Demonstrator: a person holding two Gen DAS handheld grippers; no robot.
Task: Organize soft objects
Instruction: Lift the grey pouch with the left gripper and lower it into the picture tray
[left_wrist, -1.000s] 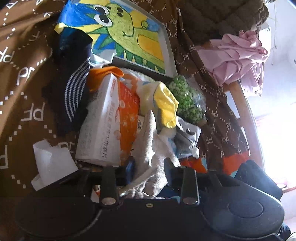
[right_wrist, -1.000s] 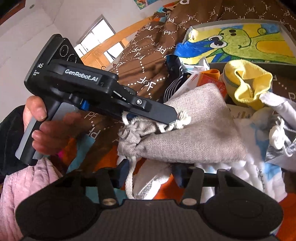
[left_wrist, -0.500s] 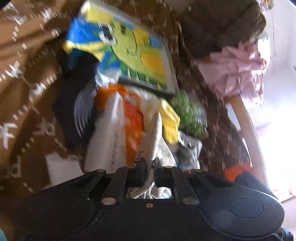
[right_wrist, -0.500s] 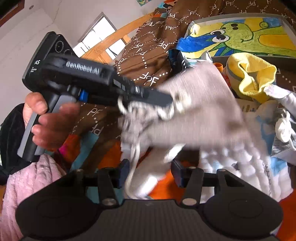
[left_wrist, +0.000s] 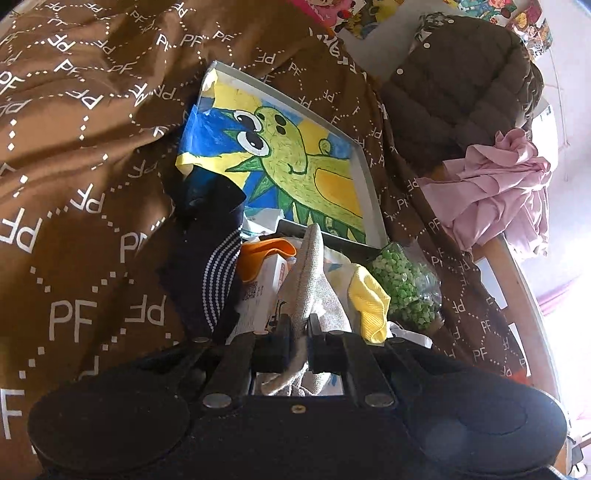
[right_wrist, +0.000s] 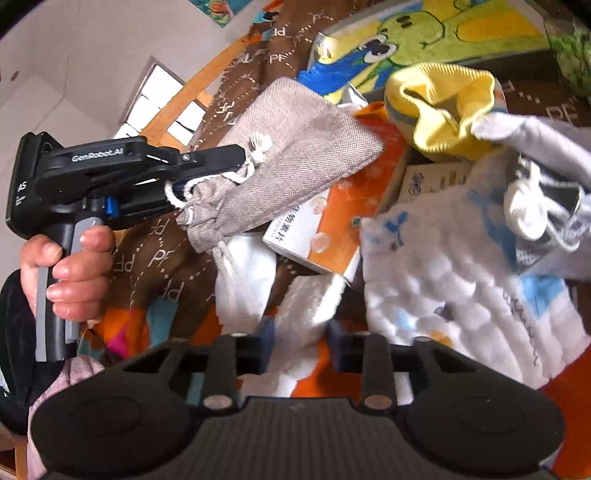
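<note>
The left gripper (right_wrist: 240, 162) is clenching the grey drawstring pouch (right_wrist: 291, 147), lifted above the clutter. The right gripper (right_wrist: 299, 343) is closing around a white cloth (right_wrist: 306, 306) lying near, pads not yet pressing.

Left gripper (right_wrist: 207, 173) pinching grey drawstring pouch (right_wrist: 295, 155) — right gripper (right_wrist: 299, 345) closing around white cloth (right_wrist: 306, 310).

Left gripper (right_wrist: 236, 168) clamped tight on fabric, gripped by a bare hand (right_wrist: 68, 269). Right gripper (right_wrist: 300, 341) angled down, jaws closing around white cloth.
</note>
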